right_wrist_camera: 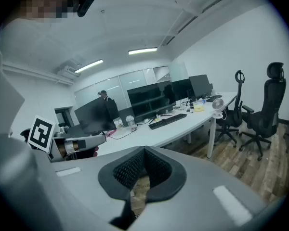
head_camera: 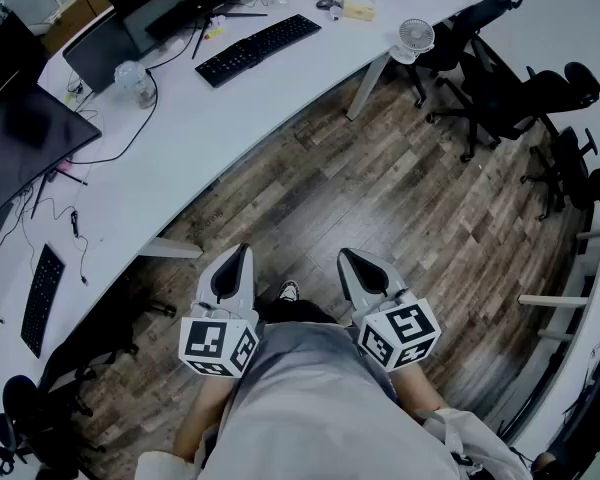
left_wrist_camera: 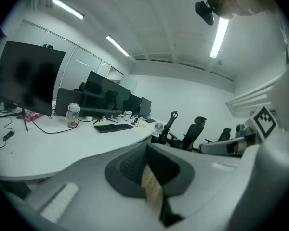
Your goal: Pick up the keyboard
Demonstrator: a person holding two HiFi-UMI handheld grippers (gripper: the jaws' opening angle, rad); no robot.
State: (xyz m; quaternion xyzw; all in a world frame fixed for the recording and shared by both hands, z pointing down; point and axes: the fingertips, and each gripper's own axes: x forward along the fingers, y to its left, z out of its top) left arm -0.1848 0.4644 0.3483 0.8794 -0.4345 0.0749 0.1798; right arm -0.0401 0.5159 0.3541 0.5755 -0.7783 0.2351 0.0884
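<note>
Head view, looking steeply down: a person stands on a wood-plank floor (head_camera: 380,188) beside a long, curved white surface (head_camera: 210,138); the left gripper (head_camera: 238,256) and the right gripper (head_camera: 350,258) are held side by side low in front of the body, over the floor and not over the surface; the black keyboard (head_camera: 257,49) lies flat far up the surface, well apart from both grippers, with a clear jar (head_camera: 132,78) to its left and a small white fan (head_camera: 415,36) at the surface's edge to its right; a second keyboard (head_camera: 42,298) lies at the near left end, also untouched. Left gripper view: the jaws are pressed together at the tips with nothing between them, only floor showing through the hollow behind; the keyboard (left_wrist_camera: 113,127) sits small in the distance on the surface, past the jar. Right gripper view: the jaws are likewise closed and empty; the keyboard (right_wrist_camera: 167,121) lies far off on the surface in front of a row of monitors (right_wrist_camera: 154,97), with office chairs (right_wrist_camera: 265,114) to the right. In my judgement the task has hardly begun: nothing is held, and the whole job is left, namely walking up to the surface, opening a gripper, closing it on the keyboard and lifting it.
</note>
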